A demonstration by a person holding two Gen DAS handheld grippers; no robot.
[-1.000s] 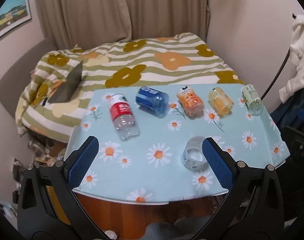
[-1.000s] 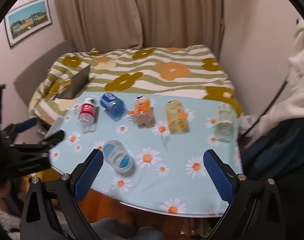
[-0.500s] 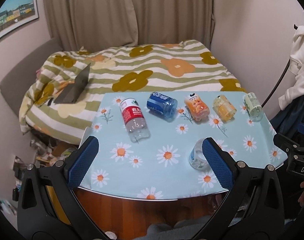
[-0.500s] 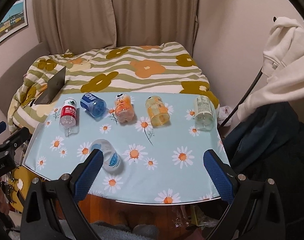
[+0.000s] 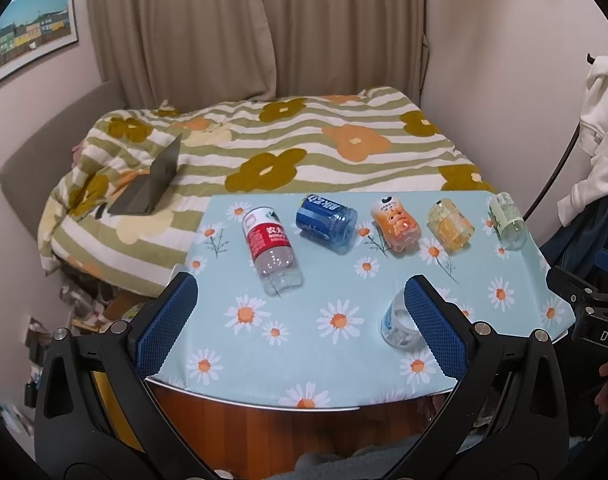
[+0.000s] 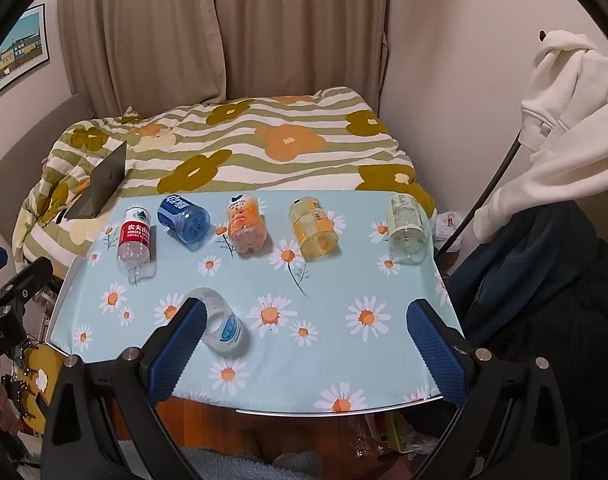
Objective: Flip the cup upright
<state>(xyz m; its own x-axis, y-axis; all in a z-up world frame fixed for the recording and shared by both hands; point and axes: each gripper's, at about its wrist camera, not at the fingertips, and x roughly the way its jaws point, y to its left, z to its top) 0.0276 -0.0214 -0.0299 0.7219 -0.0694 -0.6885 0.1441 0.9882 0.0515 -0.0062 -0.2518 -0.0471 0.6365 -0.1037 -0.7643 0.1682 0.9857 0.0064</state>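
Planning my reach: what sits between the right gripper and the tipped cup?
Nothing: in the right wrist view, the clear cup lies beside the right gripper's left fingertip, only daisy tablecloth between.

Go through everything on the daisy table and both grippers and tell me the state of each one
Clear plastic cup with blue print: on its side, near front edge.
Red-label clear bottle: lying down.
Blue bottle: lying down.
Orange cartoon bottle: lying down.
Yellow bottle: lying down.
Pale green-label clear bottle: lying down.
Left gripper: fingers open, empty.
Right gripper: fingers open, empty.
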